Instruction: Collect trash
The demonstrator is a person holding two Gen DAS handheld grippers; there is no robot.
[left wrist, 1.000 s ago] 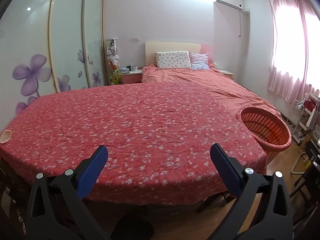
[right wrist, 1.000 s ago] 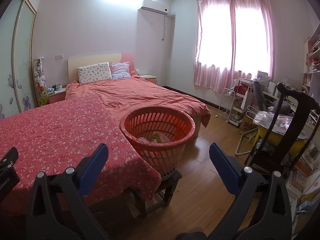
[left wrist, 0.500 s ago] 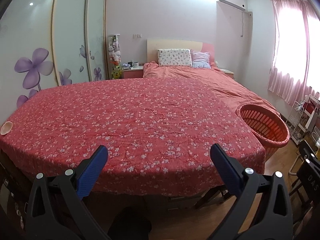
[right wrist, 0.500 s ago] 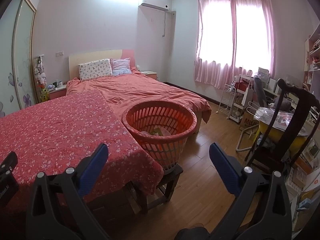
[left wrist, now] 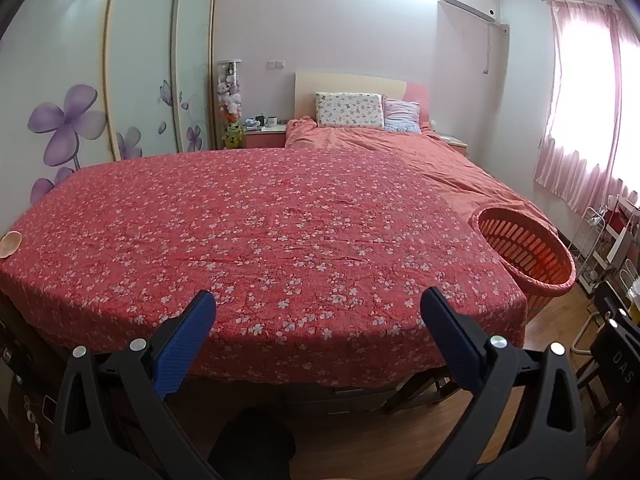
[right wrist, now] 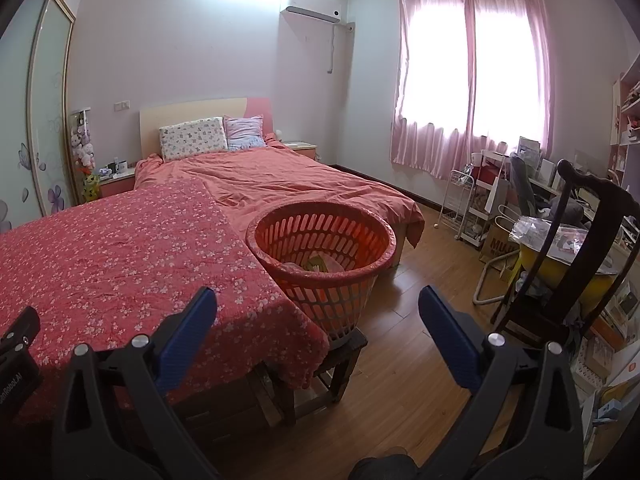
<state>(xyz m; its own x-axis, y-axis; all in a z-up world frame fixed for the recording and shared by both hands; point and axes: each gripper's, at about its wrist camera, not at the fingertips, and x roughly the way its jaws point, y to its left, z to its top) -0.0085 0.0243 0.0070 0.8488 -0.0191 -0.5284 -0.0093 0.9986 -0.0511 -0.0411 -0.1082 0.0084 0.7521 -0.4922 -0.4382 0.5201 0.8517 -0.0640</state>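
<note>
An orange slotted basket (right wrist: 320, 236) stands on a dark wooden stool (right wrist: 340, 360) at the right end of the table; crumpled trash (right wrist: 320, 266) lies at its bottom. The same basket (left wrist: 524, 252) shows at the right in the left wrist view. A table under a red flowered cloth (left wrist: 260, 232) fills that view. A small pale cup-like item (left wrist: 10, 243) sits at the cloth's far left edge. My left gripper (left wrist: 316, 320) hangs open before the table's near edge. My right gripper (right wrist: 316, 312) is open too, nothing between its fingers, a little short of the basket.
A bed with a pink cover (right wrist: 288, 176) stands behind the table. A dark wooden chair (right wrist: 576, 248) and a cluttered desk with a white rack (right wrist: 476, 200) are on the right. Wooden floor (right wrist: 420, 280) lies open between basket and chair. A wardrobe with flower doors (left wrist: 100, 80) lines the left wall.
Both grippers have drawn back and risen a little, so the table and basket look slightly farther and lower. Both stayed open.
</note>
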